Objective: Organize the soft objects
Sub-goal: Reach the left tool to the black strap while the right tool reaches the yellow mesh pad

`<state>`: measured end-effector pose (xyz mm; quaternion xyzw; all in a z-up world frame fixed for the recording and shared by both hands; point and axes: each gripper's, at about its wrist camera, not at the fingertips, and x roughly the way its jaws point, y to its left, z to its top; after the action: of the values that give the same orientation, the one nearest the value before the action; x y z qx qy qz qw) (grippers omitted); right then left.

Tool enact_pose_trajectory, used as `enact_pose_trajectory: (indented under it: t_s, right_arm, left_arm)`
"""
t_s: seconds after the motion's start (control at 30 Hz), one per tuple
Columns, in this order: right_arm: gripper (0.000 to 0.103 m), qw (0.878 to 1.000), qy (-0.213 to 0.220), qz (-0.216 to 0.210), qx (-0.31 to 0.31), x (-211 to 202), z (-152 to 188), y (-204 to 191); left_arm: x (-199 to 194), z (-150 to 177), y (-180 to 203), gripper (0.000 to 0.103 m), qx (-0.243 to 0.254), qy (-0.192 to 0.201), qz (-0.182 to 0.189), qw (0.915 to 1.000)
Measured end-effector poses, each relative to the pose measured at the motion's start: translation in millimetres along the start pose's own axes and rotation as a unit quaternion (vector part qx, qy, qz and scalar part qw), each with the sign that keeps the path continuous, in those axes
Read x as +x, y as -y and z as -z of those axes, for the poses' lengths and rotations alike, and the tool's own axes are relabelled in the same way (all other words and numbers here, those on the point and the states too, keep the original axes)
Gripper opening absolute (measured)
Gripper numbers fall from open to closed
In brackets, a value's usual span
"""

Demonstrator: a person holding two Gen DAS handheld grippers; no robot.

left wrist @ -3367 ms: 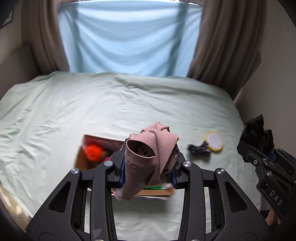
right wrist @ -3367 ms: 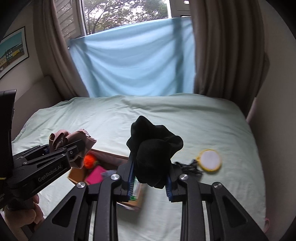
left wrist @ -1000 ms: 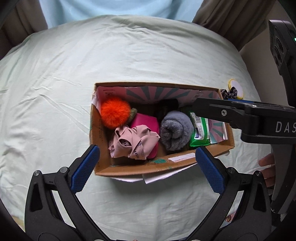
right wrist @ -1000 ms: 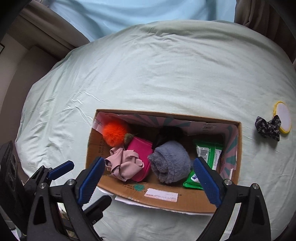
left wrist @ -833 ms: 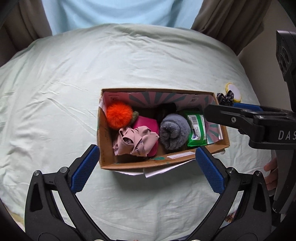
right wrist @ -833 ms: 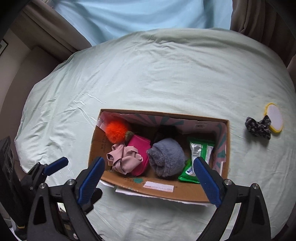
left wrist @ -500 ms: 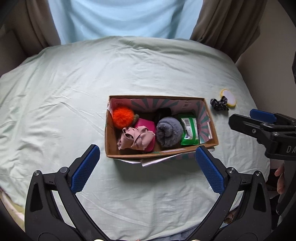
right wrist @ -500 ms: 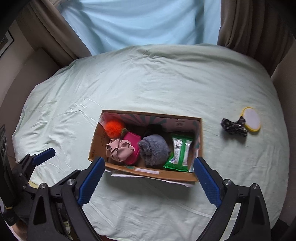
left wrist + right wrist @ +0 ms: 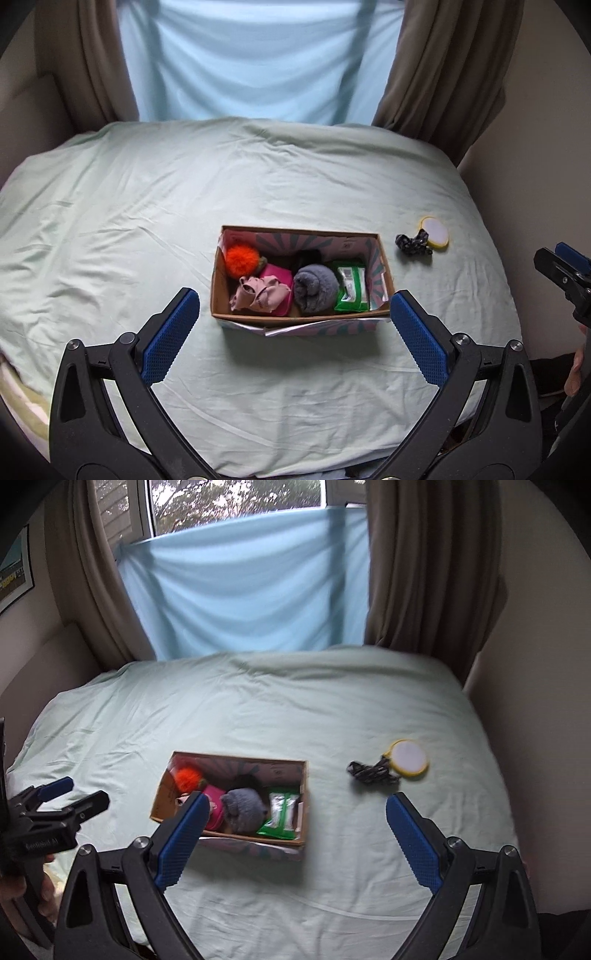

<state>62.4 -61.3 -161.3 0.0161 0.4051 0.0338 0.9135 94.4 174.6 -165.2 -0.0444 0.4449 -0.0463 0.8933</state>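
So the cardboard box (image 9: 301,320) sits on the bed (image 9: 147,206), a bit toward 3 o'clock of the middle, its long axis running 9 to 3 across the left wrist view, open side up. Packed in it, from 9 to 3: an orange pom-pom (image 9: 242,258) in the 11 o'clock corner, a pink cloth (image 9: 258,295) bunched on top of a magenta pouch (image 9: 279,275), a rolled grey sock (image 9: 316,288), then a green wipes pack (image 9: 351,290) lying with its long axis 12 to 6. Something black (image 9: 308,255) is tucked behind the sock, can't tell what.

Outside the box at 2 o'clock, a dark scrunchie (image 9: 412,243) is touching a round yellow-rimmed pad (image 9: 435,236).

Left tool (image 9: 295,326) is spread wide and empty, hanging over the bed's near edge. Right tool (image 9: 293,829) is spread wide too, nothing in it, box low between its fingers
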Motion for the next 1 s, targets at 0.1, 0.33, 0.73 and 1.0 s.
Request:
enact_pose_trajectory:
  t_s: [0.1, 0.33, 0.73, 1.0]
  right_arm:
    - [0.095, 1.0, 0.012, 0.013, 0.005, -15, 4, 17]
    - [0.095, 0.999, 0.027, 0.008, 0.023, -34, 14, 73]
    - [0.095, 0.999, 0.043, -0.001, 0.018, -31, 11, 182]
    - [0.095, 0.999, 0.033, -0.02, -0.008, 11, -6, 243]
  left_arm:
    - [-13, 1, 17, 0.103, 0.005, 0.014, 0.003, 0.9999]
    - [-22, 4, 81, 0.103, 0.014, 0.024, 0.009, 0.9996]
    - [-2, -13, 202, 0.103, 0.037, 0.041, 0.0, 0.9985]
    - [61, -22, 262, 0.103, 0.011, 0.012, -0.002, 0.9999]
